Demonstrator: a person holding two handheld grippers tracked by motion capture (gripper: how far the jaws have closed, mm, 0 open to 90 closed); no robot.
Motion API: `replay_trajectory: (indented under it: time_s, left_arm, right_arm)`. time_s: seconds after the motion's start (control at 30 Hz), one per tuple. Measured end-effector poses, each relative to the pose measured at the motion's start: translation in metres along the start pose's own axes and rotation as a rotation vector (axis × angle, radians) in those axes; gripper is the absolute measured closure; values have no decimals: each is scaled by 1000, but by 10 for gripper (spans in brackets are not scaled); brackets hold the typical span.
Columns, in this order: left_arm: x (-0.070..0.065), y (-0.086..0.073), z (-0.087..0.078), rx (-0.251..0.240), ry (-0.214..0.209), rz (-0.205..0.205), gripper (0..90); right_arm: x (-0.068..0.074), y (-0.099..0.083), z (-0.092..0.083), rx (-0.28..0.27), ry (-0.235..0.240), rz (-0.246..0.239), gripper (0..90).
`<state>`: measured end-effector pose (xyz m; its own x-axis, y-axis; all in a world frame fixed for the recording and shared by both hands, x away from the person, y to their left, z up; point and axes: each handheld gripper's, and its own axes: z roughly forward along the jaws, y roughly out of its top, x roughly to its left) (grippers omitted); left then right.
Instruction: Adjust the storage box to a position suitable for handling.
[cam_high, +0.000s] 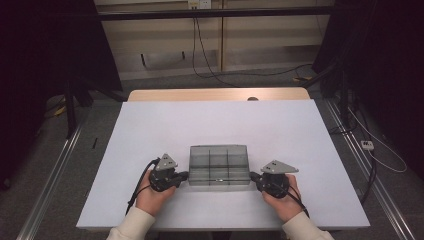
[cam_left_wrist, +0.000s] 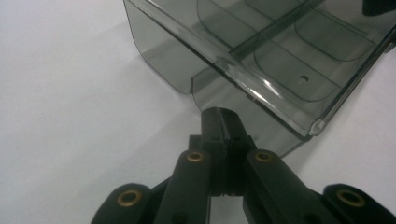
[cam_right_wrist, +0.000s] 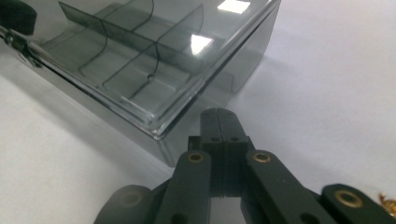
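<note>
i see the white table (cam_high: 220, 125) with the smoky box (cam_high: 219, 165) lying near its near edge, lid shut. my left gripper (cam_high: 184, 175) sits clenched at the box's left end, and my right gripper (cam_high: 254, 176) sits clenched at its right end, neither grasping anything.

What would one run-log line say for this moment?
left tool: shut, at box's left end | right tool: shut, at right end | smoky divided box: on white table

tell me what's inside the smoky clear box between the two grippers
Through the closed lid of the box, only dividers splitting it into compartments show; no contents are visible. The near-wall corners are dim behind tinted plastic.
</note>
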<state>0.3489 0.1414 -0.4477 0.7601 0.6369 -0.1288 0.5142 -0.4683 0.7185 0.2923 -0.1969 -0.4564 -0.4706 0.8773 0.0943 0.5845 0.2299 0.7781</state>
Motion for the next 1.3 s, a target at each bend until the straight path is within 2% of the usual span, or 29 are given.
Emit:
replay_trajectory:
  time_s: [0.03, 0.07, 0.1, 0.13, 0.2, 0.27, 0.3, 0.33, 0.37, 0.4, 0.43, 0.47, 0.5, 0.53, 0.57, 0.6, 0.7, 0.73, 0.77, 0.8, 0.9, 1.03, 1.2, 1.3]
  left_arm:
    - [1, 0, -1, -10, 8, -9, 848]
    - [1, 0, -1, -10, 8, -9, 838]
    - [2, 0, -2, -14, 8, -9, 838]
    - [3, 1, -4, -20, 17, -6, 787]
    - [5, 3, -7, -20, 26, 1, 737]
    - [8, 5, -10, -34, 42, -11, 668]
    - [8, 5, -10, -34, 42, -11, 643]
    - [9, 5, -12, -39, 41, -30, 643]
    - [13, 6, -16, -51, 45, -52, 560]
    - [15, 6, -17, -50, 47, -55, 513]
    - [15, 6, -17, -50, 47, -55, 474]
    - [16, 7, -18, -52, 44, -62, 474]
    - [17, 7, -19, -58, 44, -68, 376]
    - [17, 8, -19, -62, 42, -76, 336]
    - [17, 9, -20, -60, 42, -75, 336]
    - [18, 10, -20, -60, 44, -67, 286]
    - [19, 11, -23, -63, 42, -64, 250]
    - [19, 11, -23, -67, 44, -70, 219]
    - [20, 11, -24, -72, 40, -74, 219]
    - [20, 12, -24, -77, 40, -77, 202]
    - [22, 12, -25, -85, 35, -84, 169]
    - [23, 12, -27, -98, 17, -90, 117]
    - [23, 11, -26, -90, 13, -83, 97]
    - [23, 11, -25, -86, 13, -88, 97]
  right_arm:
    - [-1, 2, -2, -15, 2, 0, 891]
    - [-2, 3, -3, -27, -5, -5, 850]
    - [-2, 3, -3, -27, -5, -5, 850]
    - [-6, 5, -6, -47, -22, -18, 827]
    - [-10, 8, -8, -67, -27, -11, 778]
    - [-14, 11, -11, -106, -25, -2, 723]
    - [-14, 11, -11, -106, -25, -2, 723]
    - [-15, 14, -12, -128, -20, 8, 687]
    - [-16, 19, -16, -169, -9, 17, 631]
    - [-16, 22, -18, -191, 2, 15, 593]
    - [-16, 22, -18, -191, 2, 15, 593]
    - [-15, 25, -20, -206, 18, 19, 556]
    - [-13, 30, -20, -219, 52, 29, 473]
    - [-11, 32, -20, -228, 65, 35, 448]
    - [-11, 32, -20, -228, 65, 35, 448]
    - [-7, 35, -18, -224, 102, 28, 416]
    - [-1, 36, -16, -213, 121, 27, 389]
    - [5, 38, -13, -210, 161, 28, 407]
    - [5, 38, -13, -210, 161, 28, 407]
    - [10, 41, -12, -198, 187, 12, 443]
    - [16, 42, -10, -186, 213, 4, 492]
    - [26, 41, -7, -167, 283, -34, 683]
    - [40, 38, -4, -122, 375, -86, 859]
    - [47, 34, 0, -88, 403, -109, 891]
